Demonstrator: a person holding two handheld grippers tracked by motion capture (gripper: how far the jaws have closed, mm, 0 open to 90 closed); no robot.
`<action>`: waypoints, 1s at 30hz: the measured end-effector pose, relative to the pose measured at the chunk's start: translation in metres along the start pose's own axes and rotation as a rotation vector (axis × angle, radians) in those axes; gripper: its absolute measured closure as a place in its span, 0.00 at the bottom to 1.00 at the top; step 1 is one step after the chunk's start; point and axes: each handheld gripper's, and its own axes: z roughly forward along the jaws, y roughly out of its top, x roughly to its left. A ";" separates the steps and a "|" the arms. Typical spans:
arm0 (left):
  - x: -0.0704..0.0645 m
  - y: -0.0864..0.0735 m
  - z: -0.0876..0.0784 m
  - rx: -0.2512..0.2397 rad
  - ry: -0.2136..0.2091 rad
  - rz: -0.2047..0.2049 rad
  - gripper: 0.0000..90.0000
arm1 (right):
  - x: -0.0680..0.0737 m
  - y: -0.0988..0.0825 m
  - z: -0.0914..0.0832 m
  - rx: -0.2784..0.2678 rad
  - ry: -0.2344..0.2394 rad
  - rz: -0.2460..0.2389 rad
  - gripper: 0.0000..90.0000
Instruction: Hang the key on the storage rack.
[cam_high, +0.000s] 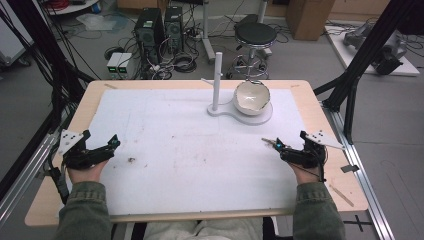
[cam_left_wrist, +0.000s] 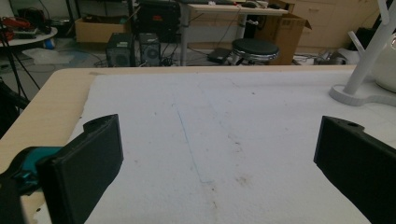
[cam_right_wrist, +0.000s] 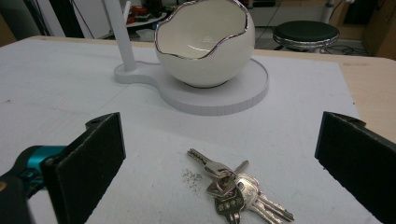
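The right gripper (cam_right_wrist: 219, 154) stands wide open, holding nothing, its jaws either side of the bunch of keys (cam_right_wrist: 233, 189) lying just before the egg-shaped bowl (cam_right_wrist: 205, 42). The left gripper (cam_left_wrist: 217, 154) is likewise wide open and empty. No writing is legible.

White mat (cam_high: 165, 150) covers the wooden table (cam_high: 60, 135); black stool (cam_high: 255, 34) and computer towers (cam_high: 160, 25) stand beyond

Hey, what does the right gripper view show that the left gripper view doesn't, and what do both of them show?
Right gripper view: a bunch of keys lying flat on the white mat between the open jaws of the right claw, and the inside of the egg-shaped bowl.

Left gripper view: the open left claw over bare mat, and two computer towers on the floor.

Both: the white stand with its post, the mat and a black stool.
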 end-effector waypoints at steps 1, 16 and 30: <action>0.000 0.000 0.000 0.000 0.000 0.002 0.02 | 0.000 0.000 0.000 0.000 0.002 0.000 0.01; -0.002 -0.001 0.001 0.011 -0.010 0.011 0.02 | 0.001 0.000 0.000 0.011 0.008 0.007 0.01; -0.002 -0.002 0.004 0.014 -0.011 0.003 0.02 | 0.002 0.014 0.003 0.091 0.012 -0.024 0.01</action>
